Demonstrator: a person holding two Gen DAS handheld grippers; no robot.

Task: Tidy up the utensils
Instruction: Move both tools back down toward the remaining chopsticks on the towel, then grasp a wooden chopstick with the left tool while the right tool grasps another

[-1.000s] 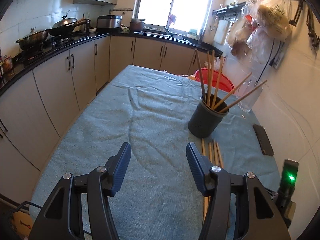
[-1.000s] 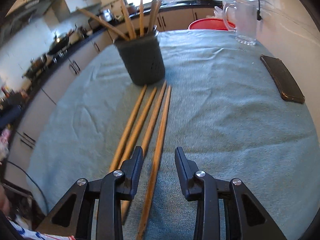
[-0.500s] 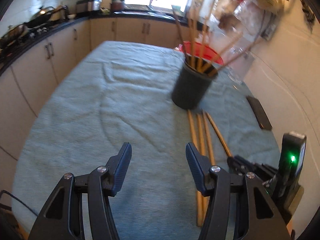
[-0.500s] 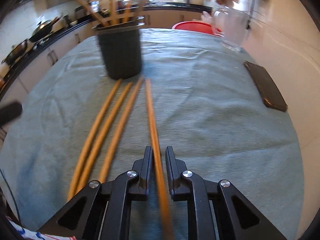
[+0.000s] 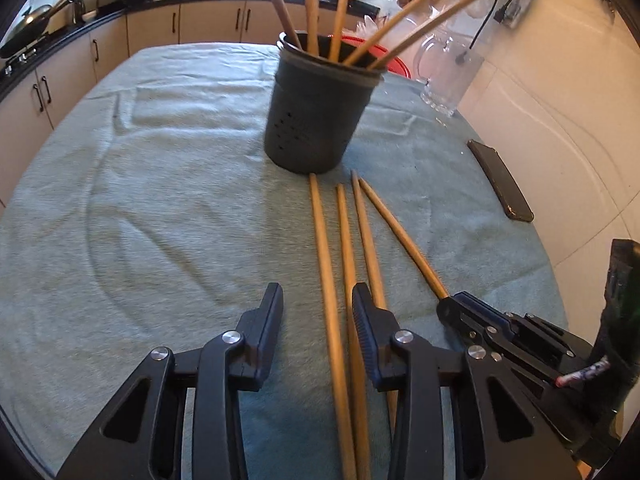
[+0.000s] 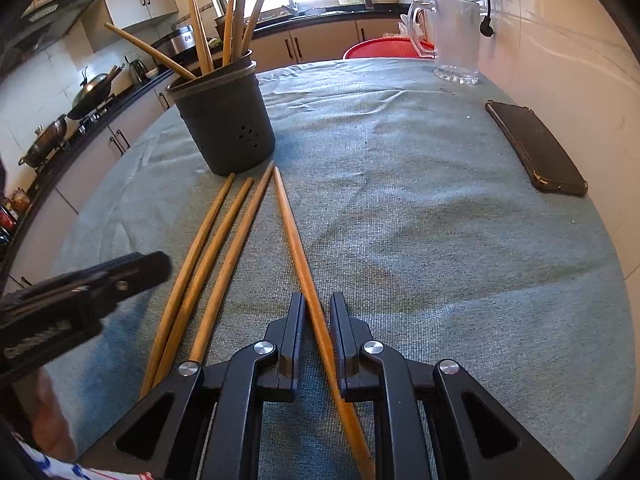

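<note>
- Four chopsticks lie loose on the cloth [image 5: 168, 208] in front of the holder [image 5: 316, 120], tips toward it; three run close together and the fourth [image 6: 298, 248] splays off to their right.
- Right gripper [image 6: 318, 316] is pressed together on that splayed chopstick, pinching it near its thick end.
- Left gripper [image 5: 316, 312] has just been closing; its jaws are part spread, with the leftmost chopstick [image 5: 326, 264] between them and no pad seen touching it.
- Risk: the held stick is long and gripped far back, so it may pivot or slip in the pads when lifted, and its tip could drag on the cloth.
- Risk: the left right-hand finger sits over the neighbouring sticks, so closing could catch two or roll them apart.
- Risk: the two grippers are near each other and could bump.
- Holder stands upright and holds five or so chopsticks fanned outward; an incoming stick may knock them or tip it.
- Glass jug [image 6: 456, 40] by the wall looks empty.
- Red basin [image 6: 384, 49] beyond the table edge: contents hidden.
</note>
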